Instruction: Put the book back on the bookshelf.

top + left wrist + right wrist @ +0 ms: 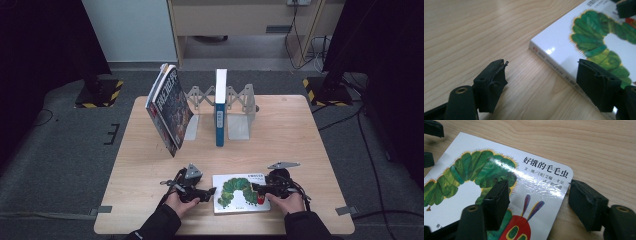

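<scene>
At the bottom centre of the high view, the caterpillar book [241, 192] lies flat on the table [150, 150]. The left gripper [209, 192] and the right gripper [256, 189] flank it, jaws spread, each straddling one edge without pinching. Upper centre, a bookstand [240, 107] holds upright books [170, 107].

A pale wooden table [300, 135] carries everything. A white picture book [240, 192] with a green caterpillar lies flat near the near edge, about midway along it. Toward the far edge stands a metal book rack [240, 107] — a blue-spined book [220, 110] upright in it, a dark-covered book [170, 110] leaning at its left end.
</scene>
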Demonstrator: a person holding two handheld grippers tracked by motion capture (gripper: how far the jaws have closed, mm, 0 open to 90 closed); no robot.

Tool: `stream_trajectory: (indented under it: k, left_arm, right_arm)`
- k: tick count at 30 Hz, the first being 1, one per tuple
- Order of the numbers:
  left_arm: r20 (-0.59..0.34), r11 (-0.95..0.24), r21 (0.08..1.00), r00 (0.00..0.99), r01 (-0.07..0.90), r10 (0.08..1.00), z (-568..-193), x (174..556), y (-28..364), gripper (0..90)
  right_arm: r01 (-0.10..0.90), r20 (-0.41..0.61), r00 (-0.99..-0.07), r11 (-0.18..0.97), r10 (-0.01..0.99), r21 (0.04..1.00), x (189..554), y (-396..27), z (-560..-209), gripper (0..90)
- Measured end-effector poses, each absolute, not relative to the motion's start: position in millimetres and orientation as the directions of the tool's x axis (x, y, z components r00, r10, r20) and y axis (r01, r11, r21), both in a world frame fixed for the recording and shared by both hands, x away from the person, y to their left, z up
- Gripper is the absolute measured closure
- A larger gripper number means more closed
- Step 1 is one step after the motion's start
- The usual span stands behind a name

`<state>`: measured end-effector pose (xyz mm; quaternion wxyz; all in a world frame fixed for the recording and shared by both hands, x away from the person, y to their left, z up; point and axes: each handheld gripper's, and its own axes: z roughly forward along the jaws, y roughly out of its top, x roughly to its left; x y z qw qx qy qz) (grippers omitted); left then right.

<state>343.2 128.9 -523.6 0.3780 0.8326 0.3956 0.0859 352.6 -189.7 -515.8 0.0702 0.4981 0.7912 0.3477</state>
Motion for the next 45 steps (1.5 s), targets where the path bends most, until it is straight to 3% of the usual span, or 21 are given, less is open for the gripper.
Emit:
stream_trajectory:
  k: [10, 18, 28, 45]
  left_arm:
    - [-0.085, -0.461, 0.687, 0.692, 0.562, 0.717, -528, 342, 129, 17.1]
    - [-0.047, -0.457, 0.72, 0.695, 0.522, 0.718, -536, 341, 131, 5.9]
    - [-0.045, -0.461, 0.717, 0.695, 0.523, 0.718, -536, 342, 131, 4.3]
    - [-0.044, -0.465, 0.715, 0.697, 0.522, 0.715, -536, 343, 131, 2.9]
  right_arm:
    - [0.747, 0.241, -0.486, 0.256, 0.84, 0.613, 352, -191, -517, 37.8]
    - [0.743, 0.252, -0.488, 0.246, 0.836, 0.622, 351, -190, -514, 36.0]
    - [0.739, 0.272, -0.484, 0.222, 0.832, 0.636, 350, -193, -509, 35.6]
    - [0.666, 0.397, -0.489, 0.039, 0.776, 0.745, 349, -201, -494, 33.4]
